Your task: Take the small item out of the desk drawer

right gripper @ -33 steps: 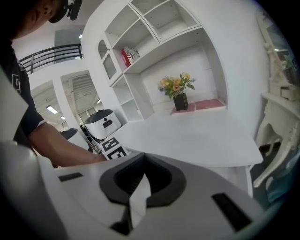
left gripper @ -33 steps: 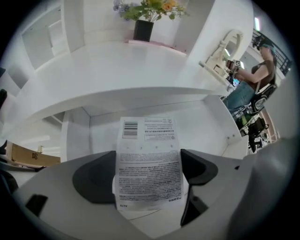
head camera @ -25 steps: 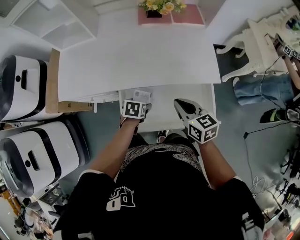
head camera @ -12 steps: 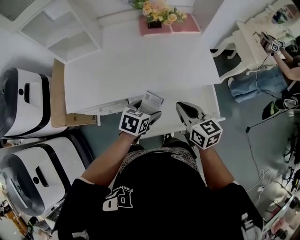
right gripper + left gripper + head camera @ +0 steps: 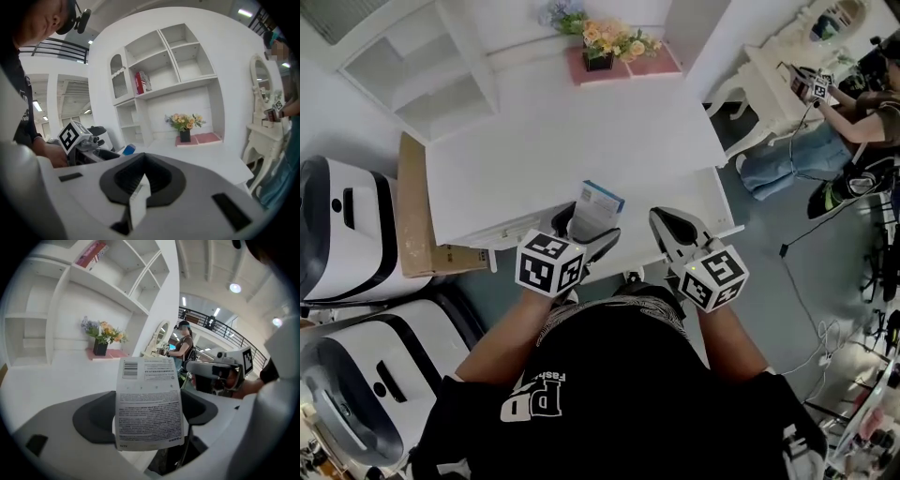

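The small white printed cardboard box (image 5: 596, 206) has been raised out of the open white desk drawer (image 5: 724, 223) since a second ago; it is clamped between the jaws of the left gripper (image 5: 586, 230); the right gripper (image 5: 664, 223) is seen with jaws together, empty; removal is judged practically complete.

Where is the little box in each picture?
Head view: near the middle, the box stands upright in the left gripper.
Left gripper view: dead centre and big, clamped between the jaws.
Right gripper view: only its blue top shows, left of centre.
Shared landmark: the flowers, at top in the head view, upper left and middle right in the gripper views.
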`<state>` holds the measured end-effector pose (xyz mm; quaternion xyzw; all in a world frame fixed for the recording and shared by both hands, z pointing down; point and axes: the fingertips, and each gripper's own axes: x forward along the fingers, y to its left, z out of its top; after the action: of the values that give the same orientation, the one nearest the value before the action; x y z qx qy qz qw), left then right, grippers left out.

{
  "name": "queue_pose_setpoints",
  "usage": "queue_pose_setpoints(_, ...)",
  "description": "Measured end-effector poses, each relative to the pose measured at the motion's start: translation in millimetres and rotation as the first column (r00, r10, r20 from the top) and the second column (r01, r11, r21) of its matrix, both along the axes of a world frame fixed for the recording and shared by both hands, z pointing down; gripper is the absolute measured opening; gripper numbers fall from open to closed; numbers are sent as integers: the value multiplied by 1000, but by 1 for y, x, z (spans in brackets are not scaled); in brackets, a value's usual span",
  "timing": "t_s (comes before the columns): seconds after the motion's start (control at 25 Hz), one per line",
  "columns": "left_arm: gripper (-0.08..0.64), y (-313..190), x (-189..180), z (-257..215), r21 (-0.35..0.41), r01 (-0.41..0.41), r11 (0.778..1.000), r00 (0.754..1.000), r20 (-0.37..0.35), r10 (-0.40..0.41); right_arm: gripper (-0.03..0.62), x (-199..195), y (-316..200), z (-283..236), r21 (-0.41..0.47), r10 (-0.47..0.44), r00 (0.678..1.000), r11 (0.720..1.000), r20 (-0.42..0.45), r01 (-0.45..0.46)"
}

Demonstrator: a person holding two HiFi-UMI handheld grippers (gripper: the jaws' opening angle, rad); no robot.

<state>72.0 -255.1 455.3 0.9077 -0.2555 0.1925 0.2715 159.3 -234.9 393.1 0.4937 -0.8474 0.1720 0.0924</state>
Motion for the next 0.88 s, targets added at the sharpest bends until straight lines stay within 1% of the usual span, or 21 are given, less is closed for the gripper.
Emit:
queue_pose_setpoints(0.16, 443, 7, -21, -32, 31, -4, 1000, 995, -97, 7, 8, -23, 9, -16, 28, 35, 999, 999, 32, -36)
queue_pose_setpoints(0.32, 443, 21, -42, -57, 65, -24, 998, 986, -164, 35, 8, -48, 25, -31, 61, 63, 995, 996, 80, -68)
queue_pose_setpoints(0.44, 443, 32, -56, -66, 83, -52, 995, 980, -187, 67, 8, -64, 37, -40, 86, 90, 991, 991, 95, -98)
queue_pose_setpoints(0.64, 443, 49, -74, -75, 100, -78, 992, 972, -216, 98, 6, -78, 58, -44, 102, 126, 988, 986, 87, -135)
queue_pose_setpoints(0.76, 443, 57, -79, -82, 111, -87, 990, 967, -230, 111, 6, -82, 70, -45, 106, 136, 988, 984, 80, -144)
queue_pose_setpoints(0.88, 443, 66, -82, -88, 116, -78, 990, 963, -247, 104, 6, -85, 81, -46, 97, 128, 990, 986, 60, -133)
